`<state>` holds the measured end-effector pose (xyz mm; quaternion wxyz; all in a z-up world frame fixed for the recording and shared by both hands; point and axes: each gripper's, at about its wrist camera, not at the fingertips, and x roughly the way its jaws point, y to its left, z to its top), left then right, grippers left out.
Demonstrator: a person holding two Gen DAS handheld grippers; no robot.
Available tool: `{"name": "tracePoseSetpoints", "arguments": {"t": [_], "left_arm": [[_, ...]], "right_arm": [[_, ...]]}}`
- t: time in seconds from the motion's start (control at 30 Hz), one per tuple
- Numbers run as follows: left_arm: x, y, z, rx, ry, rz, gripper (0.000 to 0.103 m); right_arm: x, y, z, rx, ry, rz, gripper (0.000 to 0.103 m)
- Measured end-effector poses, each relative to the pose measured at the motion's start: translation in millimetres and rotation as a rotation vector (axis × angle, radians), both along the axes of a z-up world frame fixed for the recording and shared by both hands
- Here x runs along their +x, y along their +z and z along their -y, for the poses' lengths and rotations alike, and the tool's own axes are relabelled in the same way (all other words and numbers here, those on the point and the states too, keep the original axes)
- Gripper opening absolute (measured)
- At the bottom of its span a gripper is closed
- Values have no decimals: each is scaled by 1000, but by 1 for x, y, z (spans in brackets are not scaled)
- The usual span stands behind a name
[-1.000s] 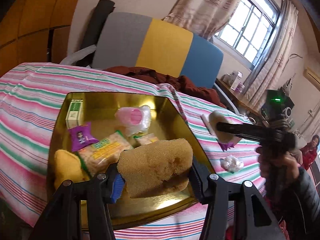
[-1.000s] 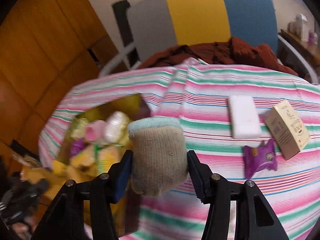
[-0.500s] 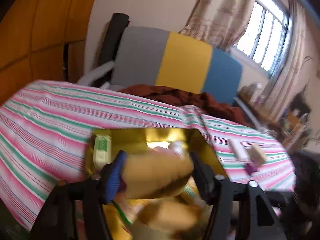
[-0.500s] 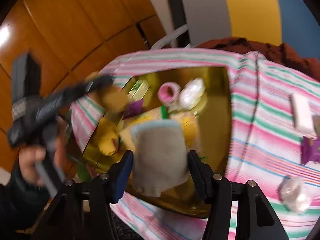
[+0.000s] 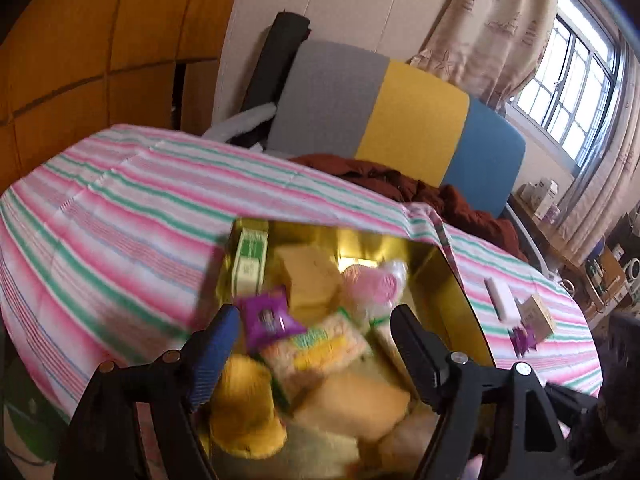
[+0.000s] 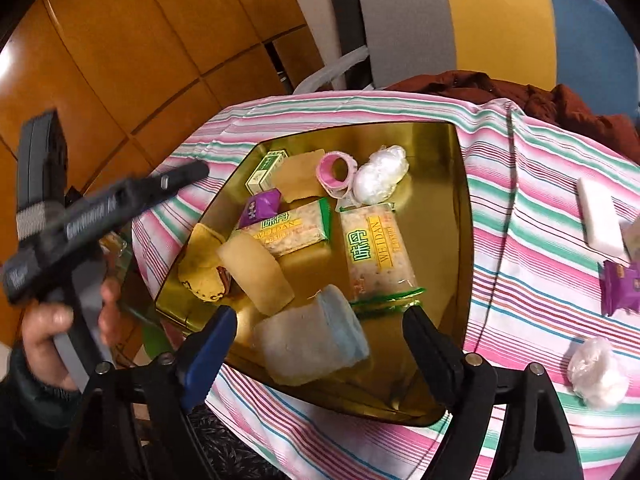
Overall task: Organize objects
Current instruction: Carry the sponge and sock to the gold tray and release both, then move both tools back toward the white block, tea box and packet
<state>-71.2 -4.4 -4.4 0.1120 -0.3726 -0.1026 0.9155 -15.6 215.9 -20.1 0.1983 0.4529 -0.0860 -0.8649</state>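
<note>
Daylight enters through the window [image 5: 576, 92] at the upper right of the left wrist view, which is overexposed, and the room is evenly lit with soft shadows. The gold tray [image 6: 448, 184] throws bright glare off its inner wall and floor. The left wrist view is smeared by motion blur across the tray's contents and the striped cloth [image 5: 120, 216]; the right wrist view is sharper, both bow strongly toward dark corners.

Right gripper [image 6: 316, 334]: black frame, silver screws, one blue ribbed finger pad [image 6: 208, 352], one black. Left gripper [image 5: 314, 330] looks the same. Behind its grey handle, a dark sleeve [image 6: 28, 404].
</note>
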Motion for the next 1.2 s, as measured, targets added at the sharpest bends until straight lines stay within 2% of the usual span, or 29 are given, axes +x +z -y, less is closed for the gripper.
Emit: {"name": "tracePoseSetpoints", "arguments": {"t": [0.2, 0.4, 0.5, 0.7, 1.2], "left_arm": [[23, -10, -10, -34, -40, 17, 79], [39, -2, -21, -66, -56, -8, 79], [44, 3, -28, -114, -60, -32, 79], [51, 8, -40, -154, -80, -45, 79], [61, 13, -81, -225, -192, -74, 79]], "right_arm": [[6, 8, -8, 21, -36, -30, 91], [17, 20, -21, 81, -92, -71, 96], [19, 25, -29, 121, -122, -88, 100], [19, 30, -52, 172, -196, -98, 102], [6, 41, -154, 276, -436, -111, 103]]}}
